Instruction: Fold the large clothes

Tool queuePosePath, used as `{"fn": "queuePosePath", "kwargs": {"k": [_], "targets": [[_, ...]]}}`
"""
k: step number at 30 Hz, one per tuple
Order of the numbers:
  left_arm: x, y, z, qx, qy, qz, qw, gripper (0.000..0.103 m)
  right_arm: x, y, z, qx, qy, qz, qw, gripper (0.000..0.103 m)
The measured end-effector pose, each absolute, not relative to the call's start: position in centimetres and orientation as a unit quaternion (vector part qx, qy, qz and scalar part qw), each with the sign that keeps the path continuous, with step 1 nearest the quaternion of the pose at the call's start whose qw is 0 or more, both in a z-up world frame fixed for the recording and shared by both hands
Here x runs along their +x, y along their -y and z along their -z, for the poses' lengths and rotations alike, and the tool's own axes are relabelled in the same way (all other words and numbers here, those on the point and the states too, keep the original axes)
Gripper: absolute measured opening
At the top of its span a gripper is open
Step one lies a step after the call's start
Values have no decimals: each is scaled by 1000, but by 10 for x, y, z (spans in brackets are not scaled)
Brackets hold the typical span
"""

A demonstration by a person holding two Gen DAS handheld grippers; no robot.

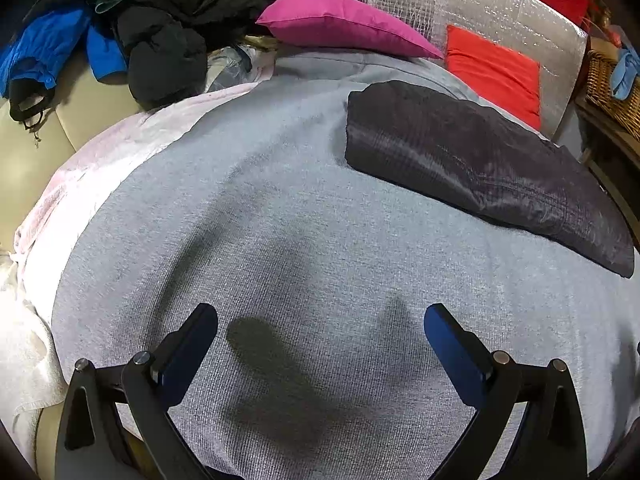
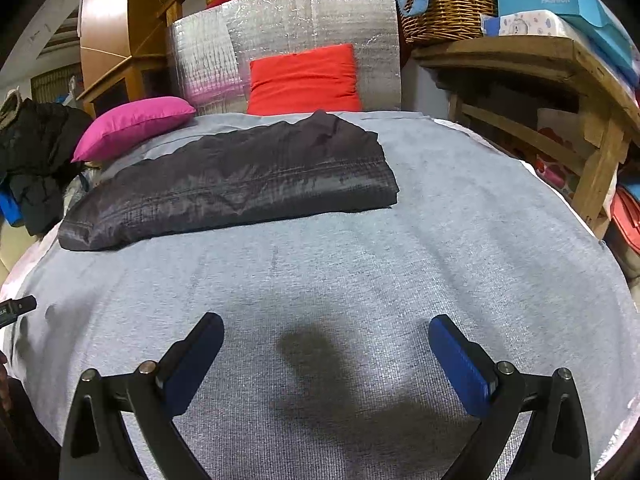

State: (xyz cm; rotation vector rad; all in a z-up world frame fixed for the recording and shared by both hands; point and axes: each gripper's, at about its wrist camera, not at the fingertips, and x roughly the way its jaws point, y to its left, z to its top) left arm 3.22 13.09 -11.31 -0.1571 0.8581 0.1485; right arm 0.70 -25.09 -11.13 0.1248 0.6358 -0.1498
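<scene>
Left tool [image 1: 320, 344] hanging over the grey cover [image 1: 280, 220], fingers spread wide apart, holding nothing and touching nothing. Right tool [image 2: 326, 354] hanging over the same grey cover [image 2: 440, 220], fingers also spread wide, holding nothing. Both throwing dark shadows on the cloth just below.

Dark folded garment [image 2: 232, 184] lying flat toward the far edge of the grey cover, well apart from both tools. Same dark folded garment [image 1: 480, 160] showing at the far right side in the left view.

Pink pillow [image 2: 132, 124] sitting at the far left corner, near the garment. Red cushion [image 2: 304, 80] leaning at the far edge, just behind the garment. Pile of black and blue clothes [image 1: 120, 32] lying off the left side.
</scene>
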Motion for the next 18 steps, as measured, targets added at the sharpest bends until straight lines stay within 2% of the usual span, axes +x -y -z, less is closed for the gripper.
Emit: {"fn": "queuePosePath", "kwargs": {"k": [18], "targets": [[38, -122, 117, -53, -423, -67, 902, 102, 8, 253, 113, 80, -310, 63, 945, 103]]}}
